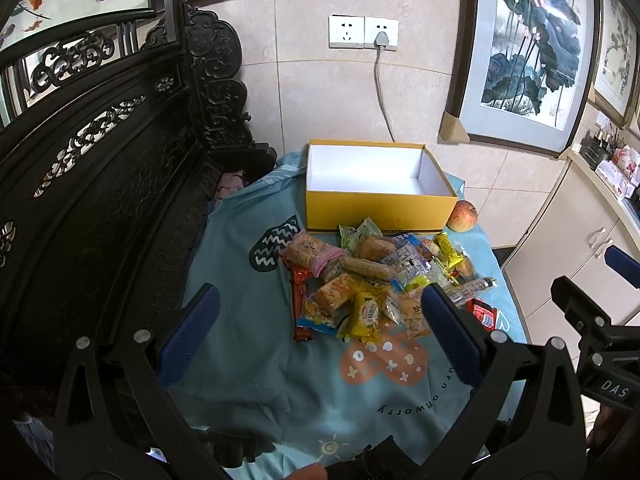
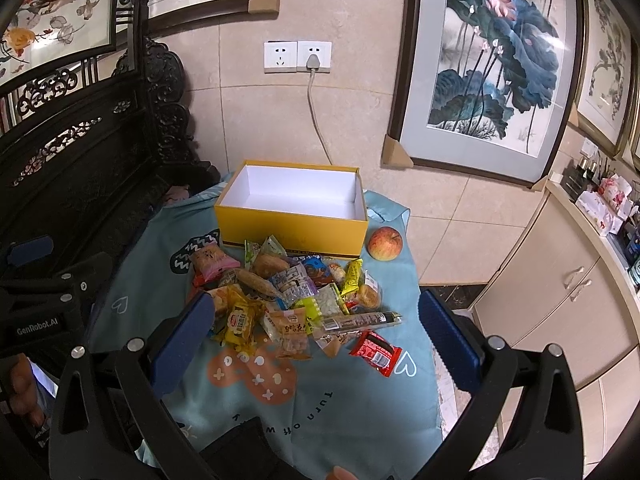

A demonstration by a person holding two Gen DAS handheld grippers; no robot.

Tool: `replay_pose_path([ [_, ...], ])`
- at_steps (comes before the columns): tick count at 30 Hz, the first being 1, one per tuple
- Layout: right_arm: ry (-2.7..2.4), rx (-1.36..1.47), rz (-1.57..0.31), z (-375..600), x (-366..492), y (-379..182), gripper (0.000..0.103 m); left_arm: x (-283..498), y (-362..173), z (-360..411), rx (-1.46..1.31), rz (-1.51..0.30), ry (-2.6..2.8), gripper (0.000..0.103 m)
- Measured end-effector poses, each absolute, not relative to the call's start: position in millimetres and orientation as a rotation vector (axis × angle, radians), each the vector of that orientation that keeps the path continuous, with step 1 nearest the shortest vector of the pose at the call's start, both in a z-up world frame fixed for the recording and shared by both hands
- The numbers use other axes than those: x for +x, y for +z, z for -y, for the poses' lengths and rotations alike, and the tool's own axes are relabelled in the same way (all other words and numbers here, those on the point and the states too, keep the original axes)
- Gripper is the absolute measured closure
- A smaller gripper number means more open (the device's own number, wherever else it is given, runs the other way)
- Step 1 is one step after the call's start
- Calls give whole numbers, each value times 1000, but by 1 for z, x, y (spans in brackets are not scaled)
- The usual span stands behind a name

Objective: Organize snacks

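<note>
While both grippers hang above the near edge of the cloth-covered surface point(image 2: 384, 408), neither has hold of anything: the left gripper point(image 1: 320, 320) has its jaws spread wide, and the right gripper point(image 2: 316, 320) likewise. Snacks point(image 2: 288, 300) lie heaped at the middle of the cloth, just in front of the yellow box point(image 2: 294, 220), whose white inside looks bare, though its near corner is hidden. One red packet point(image 2: 374, 352) lies apart at the heap's right. An apple point(image 2: 384, 243) sits just right of the box.
</note>
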State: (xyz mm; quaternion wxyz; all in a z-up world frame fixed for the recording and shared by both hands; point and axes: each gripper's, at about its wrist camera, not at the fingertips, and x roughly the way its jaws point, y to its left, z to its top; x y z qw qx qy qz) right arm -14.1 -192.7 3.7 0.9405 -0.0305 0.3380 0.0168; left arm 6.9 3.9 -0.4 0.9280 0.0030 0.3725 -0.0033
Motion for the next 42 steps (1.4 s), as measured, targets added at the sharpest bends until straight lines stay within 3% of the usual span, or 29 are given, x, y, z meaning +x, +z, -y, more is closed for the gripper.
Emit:
replay_pose_path([
  [14, 106, -68, -750, 203, 1, -20, 1, 25, -25, 1, 28, -787, -15, 2],
  [25, 181, -102, -882, 242, 37, -152, 3, 69, -167, -21, -2, -935, -69, 2],
  [32, 164, -155, -907, 252, 56, -203, 12, 82, -203, 1, 44, -912, -82, 2],
  [42, 203, -358, -839, 246, 95, -217, 12, 111, -239, 51, 108, -914, -155, 2],
])
